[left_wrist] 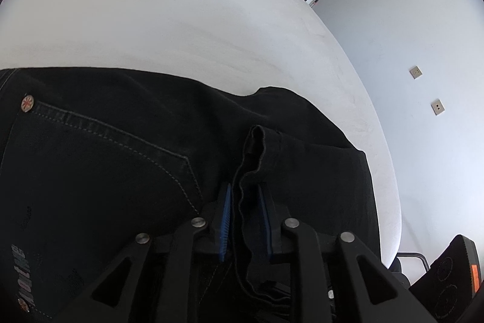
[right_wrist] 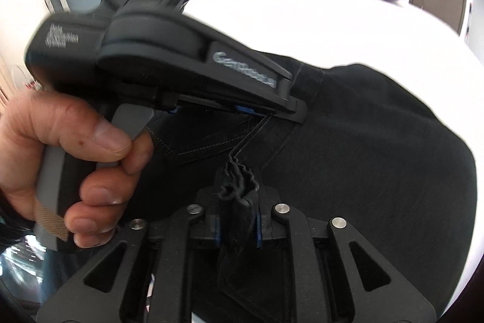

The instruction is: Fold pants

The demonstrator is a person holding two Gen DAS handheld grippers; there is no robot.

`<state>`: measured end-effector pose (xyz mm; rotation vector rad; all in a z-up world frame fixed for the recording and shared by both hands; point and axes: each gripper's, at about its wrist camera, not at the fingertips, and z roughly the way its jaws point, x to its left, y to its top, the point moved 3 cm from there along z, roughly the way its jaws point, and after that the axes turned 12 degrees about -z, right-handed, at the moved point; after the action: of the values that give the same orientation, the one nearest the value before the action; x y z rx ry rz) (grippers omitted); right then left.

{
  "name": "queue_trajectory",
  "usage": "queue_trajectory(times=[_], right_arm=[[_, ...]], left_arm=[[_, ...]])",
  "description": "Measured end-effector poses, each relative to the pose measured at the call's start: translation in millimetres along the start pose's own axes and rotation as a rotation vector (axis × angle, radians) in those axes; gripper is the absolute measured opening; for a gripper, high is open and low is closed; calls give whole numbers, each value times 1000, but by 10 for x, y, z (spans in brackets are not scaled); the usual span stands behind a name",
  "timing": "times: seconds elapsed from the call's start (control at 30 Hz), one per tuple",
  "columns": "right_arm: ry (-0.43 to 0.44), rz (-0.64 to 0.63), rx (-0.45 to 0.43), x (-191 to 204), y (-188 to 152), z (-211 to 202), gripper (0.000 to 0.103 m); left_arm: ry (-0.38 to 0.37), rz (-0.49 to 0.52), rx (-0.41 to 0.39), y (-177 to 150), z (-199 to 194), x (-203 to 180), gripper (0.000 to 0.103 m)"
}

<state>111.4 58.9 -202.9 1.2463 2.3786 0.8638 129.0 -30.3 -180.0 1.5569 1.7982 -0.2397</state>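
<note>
Standing beside the wide white bed (left_wrist: pixel 157 29), I note the black denim pants (left_wrist: pixel 99 159) lie doubled over on its near edge, back pocket and metal rivet uppermost. Left tongs (left_wrist: pixel 244 220): the blue pads sit slightly apart with a wavy hem edge of the pants running between them; the pads do not appear to press the cloth, so the hold looks loose or released. Right tongs (right_wrist: pixel 237 224): a bunched hem corner fills the narrow gap and seems pinched between the pads. A bare hand (right_wrist: pixel 65 153) grips the handle of the left tool close above the cloth.

Risks observed:
- A slack left hold could let the hem slide out if either tool lifts, leaving the fold crooked
- Uneven release, one side held and one free, would drag the top layer sideways and skew the edges
- Both tools crowd the same patch; a clash could rumple the layer beneath
- Cloth lies near the mattress edge; a pull toward the person may tip it off the bed
</note>
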Motion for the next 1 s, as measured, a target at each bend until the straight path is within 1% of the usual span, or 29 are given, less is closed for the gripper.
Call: queue_trajectory(times=[0.03,0.07,0.1,0.13,0.17,0.2,0.27,0.3,0.4,0.43,0.5,0.53,0.57,0.6,0.63,0.67,0.73,0.77,0.83,0.9,1.0], right_arm=[[25,10,3,-40,-39,-39,21],[52,20,4,-81,-84,-91,26],[82,33,2,-162,-103,-134,30],[118,49,-8,-212,-154,-220,42],[145,65,-24,-253,-211,-327,57],[169,85,-49,-320,-270,-448,58],[226,139,-99,-482,-417,-700,58],[247,174,-115,-584,-463,-793,58],[329,294,-175,-958,-612,-1039,58],[339,336,-189,-1055,-627,-1097,58],[351,434,-211,-1321,-710,-1209,49],[356,489,-220,-1493,-759,-1231,39],[355,540,-226,-1694,-790,-1243,34],[358,589,-225,-1880,-858,-1253,34],[367,630,-227,-2036,-898,-1267,34],[377,660,-229,-2190,-925,-1261,34],[398,714,-222,-2456,-1000,-1224,34],[424,742,-217,-2603,-1034,-1191,34],[424,796,-211,-2948,-1092,-1002,34],[471,837,-192,-3127,-1137,-821,34],[465,887,-177,-3403,-1219,-572,33]], left_arm=[[8,-5,-15,-6,-44,26,22],[23,-6,-31,-7,-96,50,25],[43,-6,-52,-10,-149,60,27],[60,-9,-76,-8,-213,71,28],[80,-12,-102,-4,-273,77,32],[100,-7,-132,-4,-343,62,34],[134,42,-190,-35,-477,-66,36],[147,71,-205,-59,-507,-139,36],[212,223,-229,-248,-468,-469,36],[243,281,-228,-341,-408,-567,36],[296,358,-203,-464,-241,-684,36],[330,377,-183,-535,-142,-690,36],[366,380,-161,-594,-47,-656,36],[390,374,-146,-631,13,-613,37],[399,360,-142,-676,36,-549,37],[396,351,-155,-719,18,-512,37],[410,363,-168,-780,-23,-479,37],[414,364,-171,-795,-33,-475,37],[414,354,-175,-807,-48,-429,38],[417,348,-179,-802,-20,-427,39],[422,354,-186,-829,-25,-415,39]])
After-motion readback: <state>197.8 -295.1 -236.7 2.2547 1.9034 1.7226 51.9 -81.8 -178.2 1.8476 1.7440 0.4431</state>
